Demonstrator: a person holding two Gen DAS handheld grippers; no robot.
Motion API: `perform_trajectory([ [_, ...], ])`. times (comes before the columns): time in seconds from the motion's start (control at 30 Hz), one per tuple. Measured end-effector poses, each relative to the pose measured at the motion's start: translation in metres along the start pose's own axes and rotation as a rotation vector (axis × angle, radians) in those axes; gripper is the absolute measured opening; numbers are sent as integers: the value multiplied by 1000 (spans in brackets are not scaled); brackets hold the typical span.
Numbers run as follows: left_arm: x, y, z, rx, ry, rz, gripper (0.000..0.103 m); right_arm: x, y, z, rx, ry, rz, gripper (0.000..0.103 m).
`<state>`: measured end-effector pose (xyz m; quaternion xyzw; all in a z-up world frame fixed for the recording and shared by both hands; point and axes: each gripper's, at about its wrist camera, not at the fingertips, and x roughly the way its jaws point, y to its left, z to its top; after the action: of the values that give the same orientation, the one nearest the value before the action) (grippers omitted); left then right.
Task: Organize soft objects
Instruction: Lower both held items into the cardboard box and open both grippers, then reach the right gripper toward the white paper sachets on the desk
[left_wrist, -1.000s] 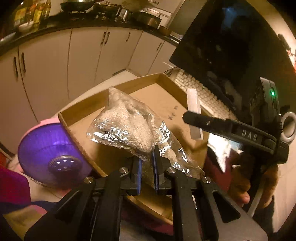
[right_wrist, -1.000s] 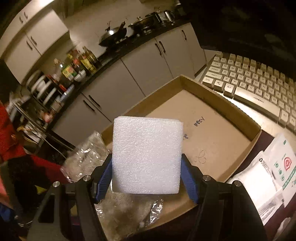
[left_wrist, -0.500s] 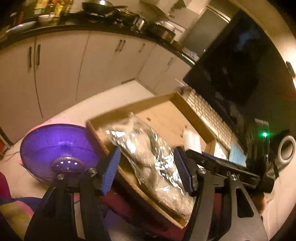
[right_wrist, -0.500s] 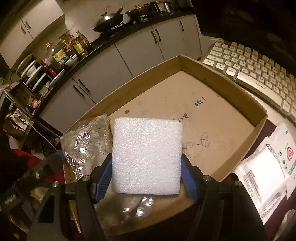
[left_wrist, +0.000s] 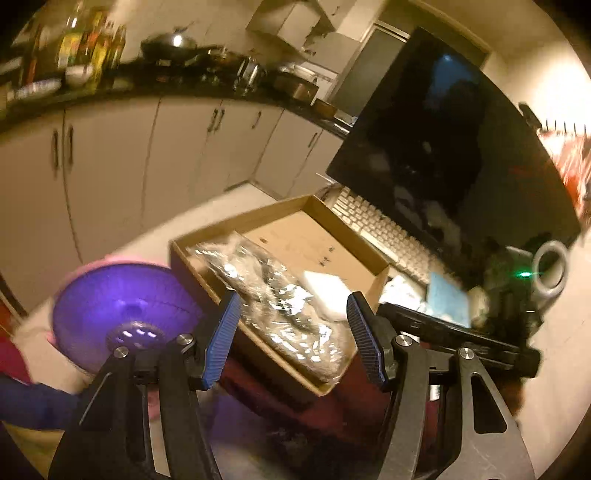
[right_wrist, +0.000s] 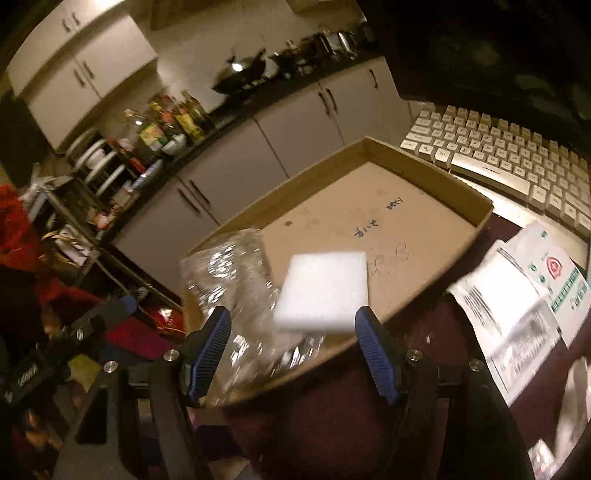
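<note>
A shallow cardboard box holds a crinkly clear plastic bag of grey soft stuff along its left side. A white foam block lies flat in the box, its near edge over the bag. My left gripper hangs open above the box's near corner, touching nothing. My right gripper is open too, its blue pads apart from the foam block. The left gripper's black body also shows at the left of the right wrist view.
A white keyboard and a dark monitor sit beyond the box. White printed packets lie right of it on the dark red cloth. A purple fan stands to the left. Kitchen cabinets fill the background.
Both grippers opened and drew back. The left let go of the plastic bag, which now lies in the box. The right released the foam block, which dropped flat into the box.
</note>
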<state>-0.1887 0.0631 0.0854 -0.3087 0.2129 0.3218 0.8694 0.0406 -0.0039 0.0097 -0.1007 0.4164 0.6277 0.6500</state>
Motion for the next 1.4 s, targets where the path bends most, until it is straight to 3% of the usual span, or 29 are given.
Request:
perform_trajectory([
  [0.13,-1,-5,-1,-1,35,-51,60,-18,-6,-9,25,-25,6,70],
  [0.37,43,-54,-13,244,267,-74,60,-38,-19,-23,68,-55,-13,70],
  [0.43,42,-60,-11,251,241,-56,60,-44,-23,-28,73,-69,-24,70],
  [0.7,50,-84,-26,133,153,-153,60,-57,-45,-45,125,-91,-56,70],
  [0.83,69,-99,-40,78,229,-230,60,-67,-55,-50,147,-111,-72,70],
  [1.0,80,-122,-55,171,259,-207,60,-75,-70,-60,166,-117,-99,70],
  [1.4,101,-132,-59,153,308,-217,60,-92,-96,-67,240,-138,-116,70],
])
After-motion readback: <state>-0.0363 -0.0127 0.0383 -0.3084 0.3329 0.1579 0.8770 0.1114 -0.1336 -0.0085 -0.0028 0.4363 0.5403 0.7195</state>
